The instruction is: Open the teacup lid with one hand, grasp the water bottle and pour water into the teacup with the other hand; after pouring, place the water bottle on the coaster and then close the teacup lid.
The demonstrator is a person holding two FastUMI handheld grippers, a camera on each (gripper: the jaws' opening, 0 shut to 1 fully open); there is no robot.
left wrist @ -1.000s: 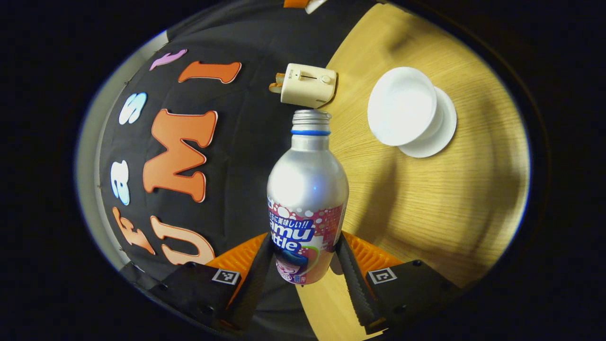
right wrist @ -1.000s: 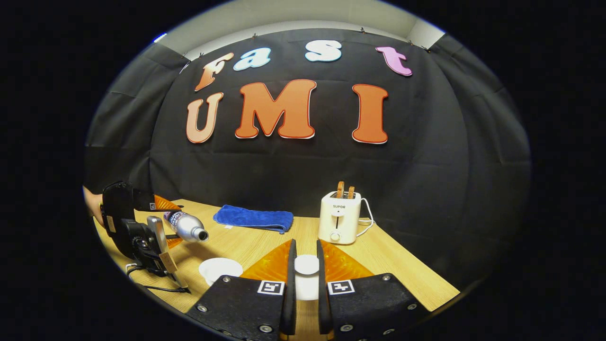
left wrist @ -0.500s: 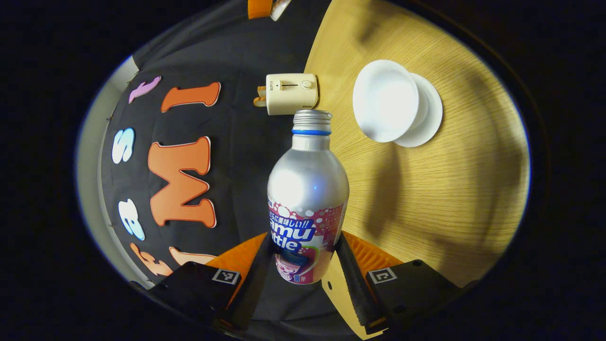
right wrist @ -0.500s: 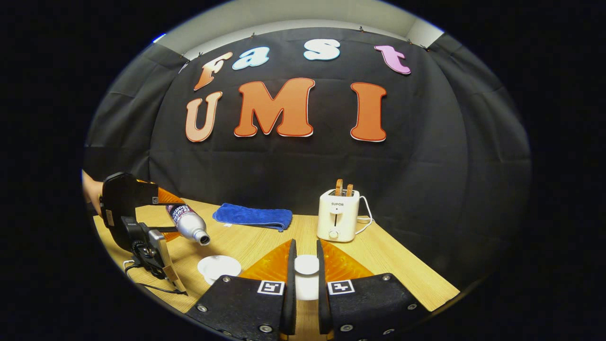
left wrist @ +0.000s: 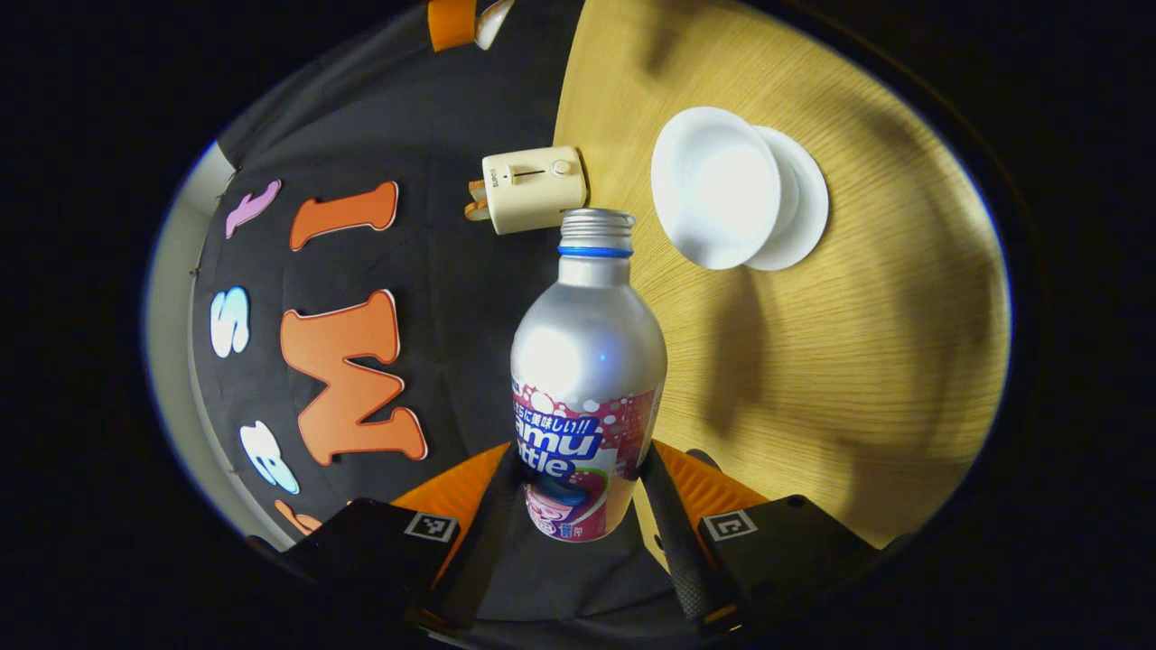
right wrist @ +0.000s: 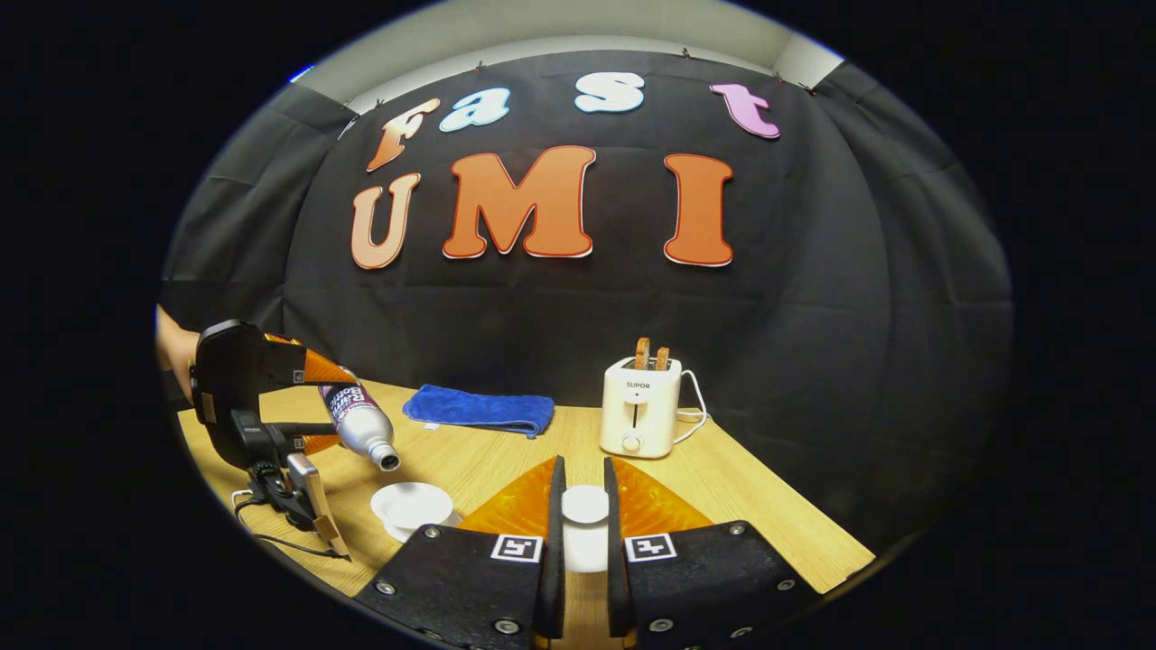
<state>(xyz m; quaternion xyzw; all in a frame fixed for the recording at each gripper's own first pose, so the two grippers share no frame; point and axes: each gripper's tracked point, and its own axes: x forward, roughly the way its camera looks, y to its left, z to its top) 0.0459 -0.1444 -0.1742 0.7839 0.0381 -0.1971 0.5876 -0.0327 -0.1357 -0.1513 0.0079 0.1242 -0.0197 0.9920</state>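
A silver water bottle [left wrist: 587, 361] with a pink and blue label and no cap sits between the fingers of my left gripper [left wrist: 581, 456], which is shut on its lower body. In the right gripper view the bottle [right wrist: 359, 422] tilts mouth-down, just above and left of the open white teacup [right wrist: 411, 504]. The left gripper view has the teacup [left wrist: 718, 185] on its white saucer [left wrist: 808, 212], right of the bottle's mouth. My right gripper [right wrist: 582, 469] is shut on the white round teacup lid [right wrist: 585, 506] and holds it above the table, right of the cup.
A cream toaster [right wrist: 639, 417] with two slices in it stands at the back of the wooden table [right wrist: 759, 506], its cord trailing right. A folded blue cloth [right wrist: 479, 411] lies by the back wall. A hand holds the left gripper [right wrist: 262, 388] at far left.
The left gripper has tipped the bottle further mouth-down and brought its mouth closer to the teacup. The right gripper still holds the lid in the same place.
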